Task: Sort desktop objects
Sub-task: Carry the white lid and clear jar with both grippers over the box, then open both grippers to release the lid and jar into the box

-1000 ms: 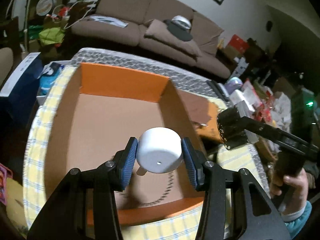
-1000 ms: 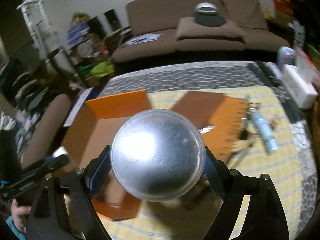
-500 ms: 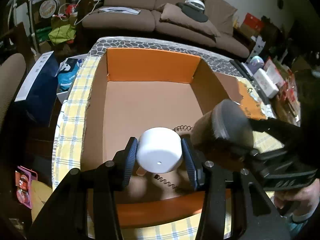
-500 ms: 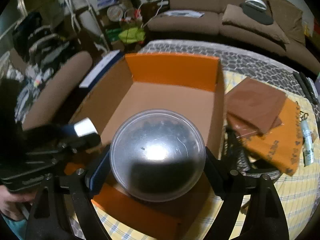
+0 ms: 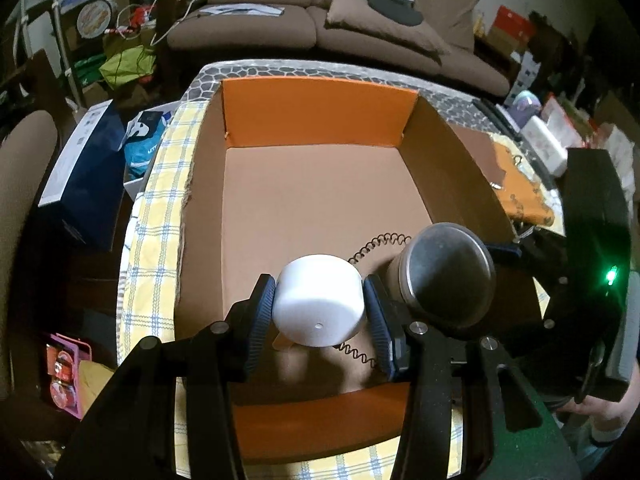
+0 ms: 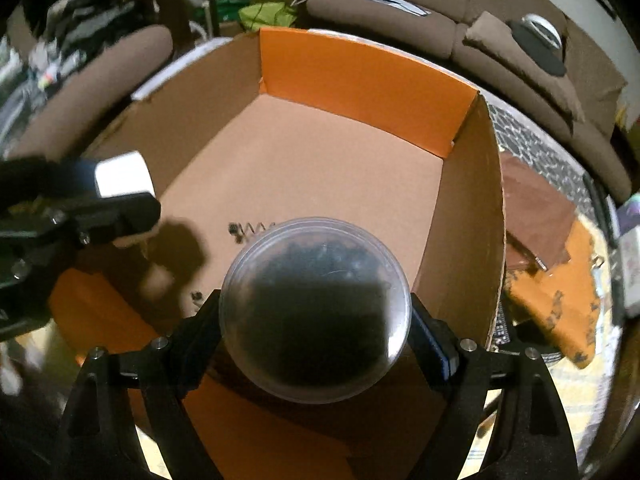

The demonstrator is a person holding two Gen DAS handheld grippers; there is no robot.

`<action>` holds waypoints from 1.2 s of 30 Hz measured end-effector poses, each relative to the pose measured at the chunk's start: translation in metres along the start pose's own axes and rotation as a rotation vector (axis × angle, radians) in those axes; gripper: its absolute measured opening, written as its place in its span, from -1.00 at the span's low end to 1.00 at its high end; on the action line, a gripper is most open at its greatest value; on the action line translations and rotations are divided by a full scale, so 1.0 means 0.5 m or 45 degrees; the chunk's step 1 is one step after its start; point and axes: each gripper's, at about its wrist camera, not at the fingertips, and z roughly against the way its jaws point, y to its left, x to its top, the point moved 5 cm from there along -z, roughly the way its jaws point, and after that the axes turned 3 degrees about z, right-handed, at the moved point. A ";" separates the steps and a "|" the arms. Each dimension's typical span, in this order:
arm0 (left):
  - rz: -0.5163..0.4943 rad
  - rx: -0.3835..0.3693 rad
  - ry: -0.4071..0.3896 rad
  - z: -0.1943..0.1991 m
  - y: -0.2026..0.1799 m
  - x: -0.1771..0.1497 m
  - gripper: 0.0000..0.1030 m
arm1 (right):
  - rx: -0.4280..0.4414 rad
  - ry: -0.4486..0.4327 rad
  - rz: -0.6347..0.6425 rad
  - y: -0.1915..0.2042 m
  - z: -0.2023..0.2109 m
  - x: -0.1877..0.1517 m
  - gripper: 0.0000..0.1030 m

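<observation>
the left hand-held gripper (image 5: 320,312) squeezes a white cup (image 5: 319,304) and the right hand-held gripper (image 6: 316,320) squeezes a round tin (image 6: 315,309), both held over the open orange box (image 5: 320,108).

Home living room, cluttered. Long brown fabric sofa (image 5: 320,20) along back wall, loose brown cushion (image 5: 384,20) on seat. Table under yellow-and-white checked cloth (image 5: 152,216) with grey pebble-pattern cover (image 5: 256,70) at far edge. Open orange-and-brown cardboard box (image 5: 316,116) on table. Brown padded chair (image 6: 92,76) at side. Lime-green bag (image 5: 124,62), white cables, stacked red and brown boxes (image 5: 512,28) against walls. Dim indoor lighting.
</observation>
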 end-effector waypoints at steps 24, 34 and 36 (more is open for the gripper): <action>-0.213 0.063 0.237 -0.096 -0.068 -0.057 -0.16 | 0.065 -0.146 -0.191 -0.115 0.133 0.005 0.76; -0.047 -0.116 0.170 -0.046 -0.047 -0.028 0.41 | 0.044 -0.195 -0.391 -0.209 0.169 -0.015 0.76; 0.031 -0.181 0.115 -0.024 -0.037 -0.013 0.41 | 0.037 -0.208 -0.398 -0.218 0.178 -0.016 0.76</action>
